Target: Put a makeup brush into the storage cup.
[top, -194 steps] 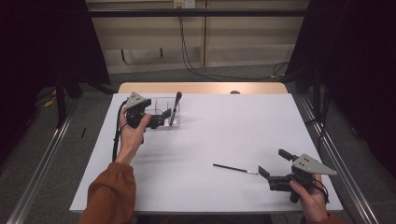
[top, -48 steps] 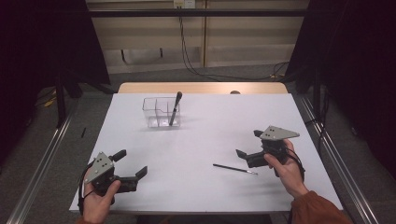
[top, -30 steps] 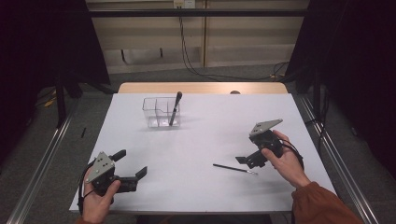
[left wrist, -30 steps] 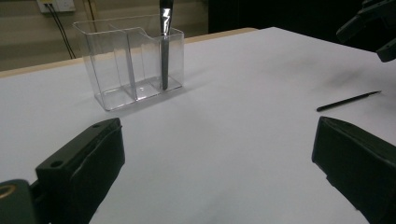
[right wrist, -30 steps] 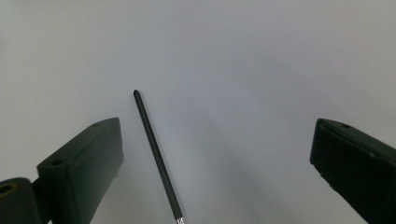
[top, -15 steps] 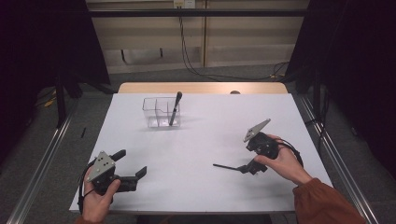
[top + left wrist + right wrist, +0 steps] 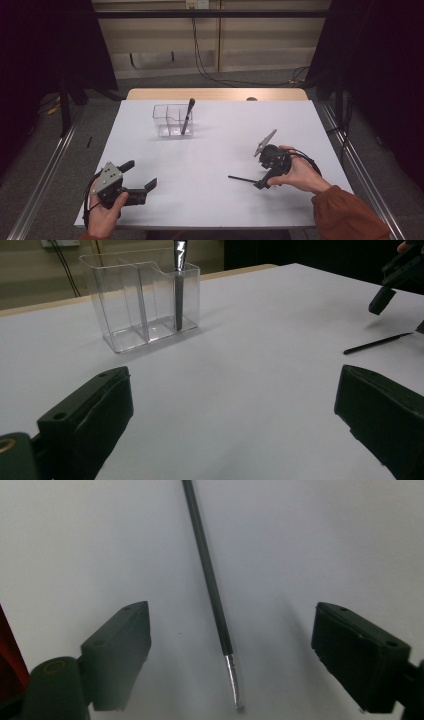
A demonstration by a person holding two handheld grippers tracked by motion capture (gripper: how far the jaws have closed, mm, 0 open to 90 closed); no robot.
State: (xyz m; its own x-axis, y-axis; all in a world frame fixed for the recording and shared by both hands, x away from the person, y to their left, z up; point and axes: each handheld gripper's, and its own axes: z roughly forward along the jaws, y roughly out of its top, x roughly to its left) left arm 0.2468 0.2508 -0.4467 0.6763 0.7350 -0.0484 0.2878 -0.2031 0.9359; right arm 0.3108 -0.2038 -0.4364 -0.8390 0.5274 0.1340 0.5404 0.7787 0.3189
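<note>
Overhead, a white table [image 7: 215, 150] carries a clear plastic organizer [image 7: 172, 120] near its far side, with one dark brush [image 7: 187, 116] standing upright in its right compartment. A second thin brush [image 7: 210, 580] lies flat on the table toward the right, well apart from the organizer.

The right tool [image 7: 260, 184] is tipped down over this brush. In the right gripper view, the brush handle runs between the two black jaws, its metal-collared tip nearest the camera. The jaws have just been closing but are not touching the brush; open gaps show on both sides.

The left tool [image 7: 140, 187] rests in the person's hand near the table's front left corner, jaws wide open and holding nothing.

The step in hand looks like picking up the loose brush. The next move likely calls for closing squarely on the thin handle, then lifting it toward the organizer.
</note>
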